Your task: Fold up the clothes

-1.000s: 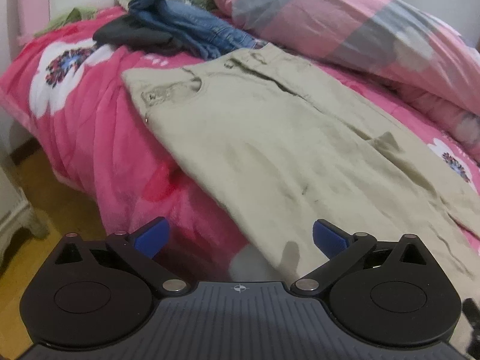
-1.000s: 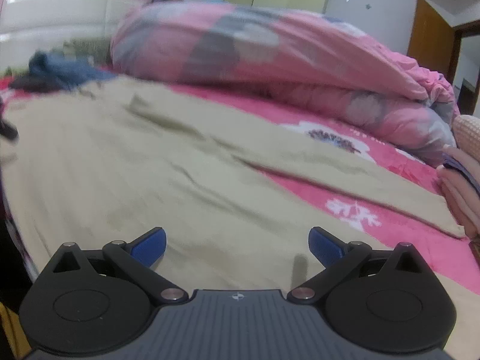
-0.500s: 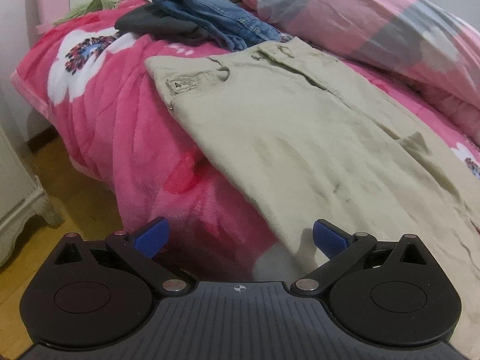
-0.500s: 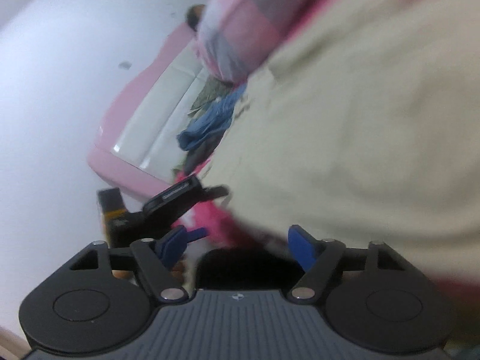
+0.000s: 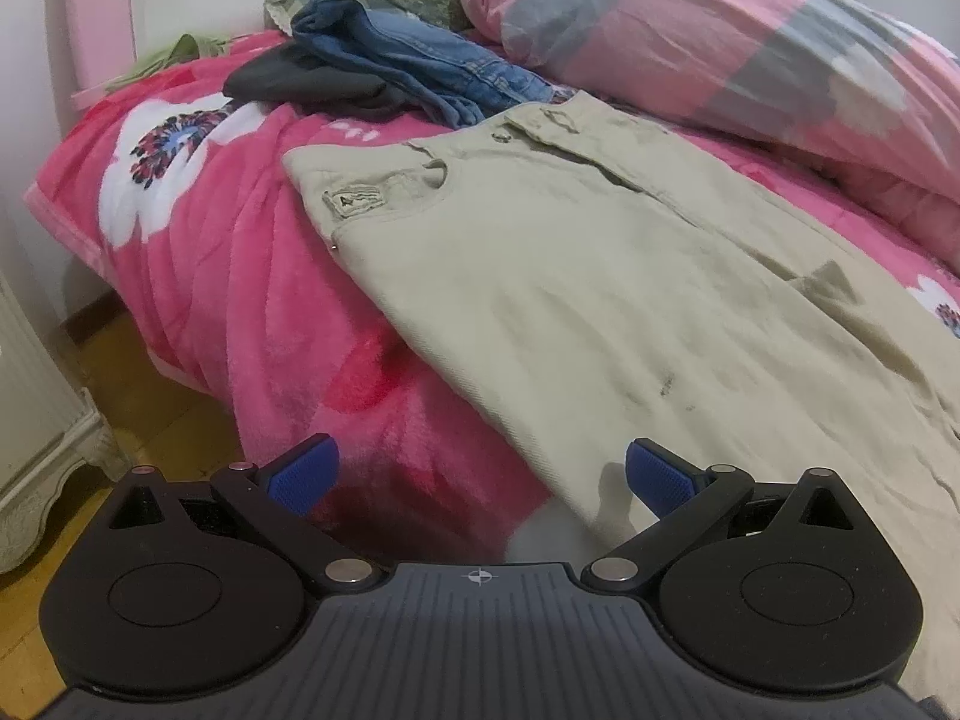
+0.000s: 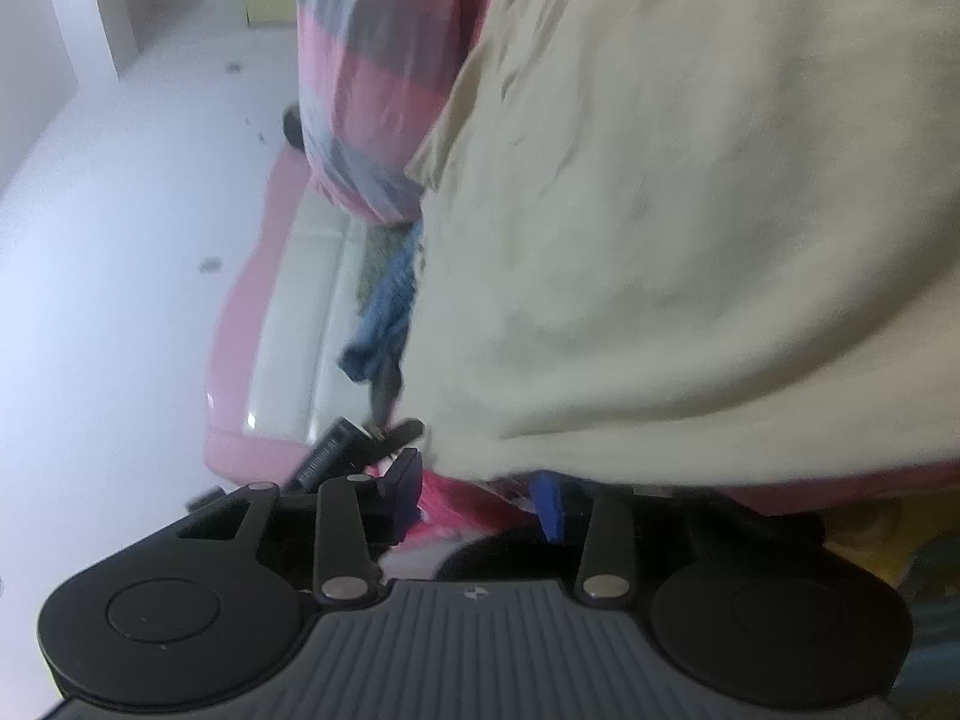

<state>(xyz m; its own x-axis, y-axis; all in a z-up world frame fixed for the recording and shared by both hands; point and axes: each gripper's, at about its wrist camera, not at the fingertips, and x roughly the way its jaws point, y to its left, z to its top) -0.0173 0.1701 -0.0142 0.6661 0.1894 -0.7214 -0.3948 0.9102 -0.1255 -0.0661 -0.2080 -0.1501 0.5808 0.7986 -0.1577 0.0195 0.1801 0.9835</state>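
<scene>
Home bedroom, bed (image 5: 198,276) with pink floral blanket, pillow (image 5: 720,42)

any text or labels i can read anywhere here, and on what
No text can be read in either view.
Patch on the waistband of the beige trousers, left wrist view: a sewn label with a dark mark, too small to read.
Black object beyond the right gripper's fingers: faint raised lettering, too blurred to read.

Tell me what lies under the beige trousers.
The beige trousers lie spread on a pink floral blanket, which shows along their left edge. Whatever is beneath their middle is covered and cannot be seen.
</scene>
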